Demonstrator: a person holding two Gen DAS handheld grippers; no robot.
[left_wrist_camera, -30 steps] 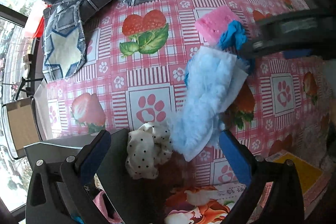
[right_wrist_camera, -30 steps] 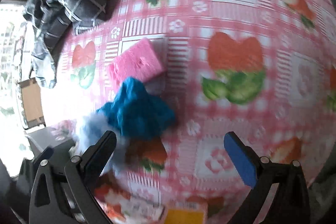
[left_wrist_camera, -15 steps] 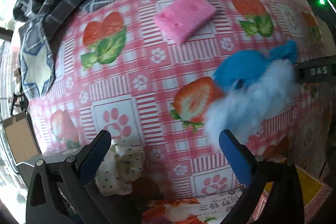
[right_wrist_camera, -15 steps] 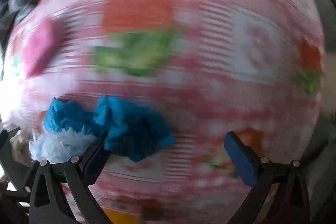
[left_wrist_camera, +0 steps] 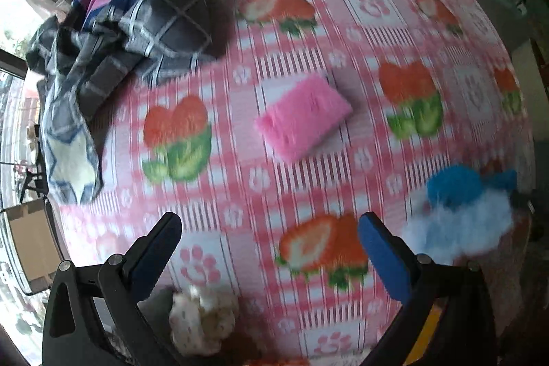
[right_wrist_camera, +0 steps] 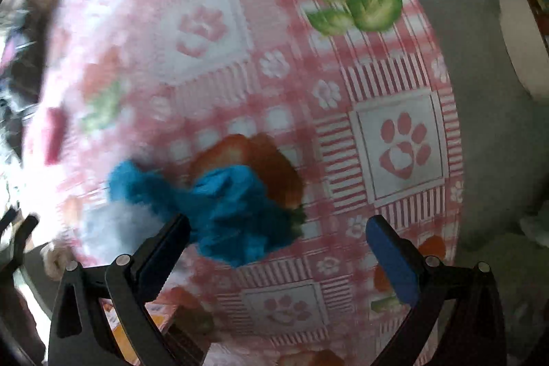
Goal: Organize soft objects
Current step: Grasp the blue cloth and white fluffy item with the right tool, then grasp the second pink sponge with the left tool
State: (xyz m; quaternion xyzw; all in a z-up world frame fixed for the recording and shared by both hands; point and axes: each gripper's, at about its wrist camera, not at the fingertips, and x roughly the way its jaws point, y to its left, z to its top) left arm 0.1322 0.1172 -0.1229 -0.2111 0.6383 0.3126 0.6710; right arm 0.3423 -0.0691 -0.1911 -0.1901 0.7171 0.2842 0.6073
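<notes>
A pink sponge (left_wrist_camera: 303, 119) lies flat in the middle of the strawberry-print tablecloth (left_wrist_camera: 370, 6). A deep blue cloth (left_wrist_camera: 459, 184) sits bunched on a pale blue fluffy cloth (left_wrist_camera: 459, 225) near the table's right side. A white dotted cloth (left_wrist_camera: 202, 318) is crumpled just below my left gripper (left_wrist_camera: 271, 246), which hangs open and empty over the table. My right gripper (right_wrist_camera: 278, 246) is also open. The blue cloth (right_wrist_camera: 233, 211) lies against its left finger (right_wrist_camera: 164, 246), and the fluffy cloth (right_wrist_camera: 113, 222) shows blurred beyond it.
A heap of dark plaid fabric (left_wrist_camera: 137, 23) fills the far left corner. A cardboard box (left_wrist_camera: 27, 242) stands off the left edge. The table's right edge (right_wrist_camera: 456, 126) drops to grey floor. An orange printed box (right_wrist_camera: 137, 325) lies at the near edge.
The blue and fluffy cloths have shifted right, away from the pink sponge, toward the table's right side. The right wrist view swung right with them. Both grippers stayed open.
</notes>
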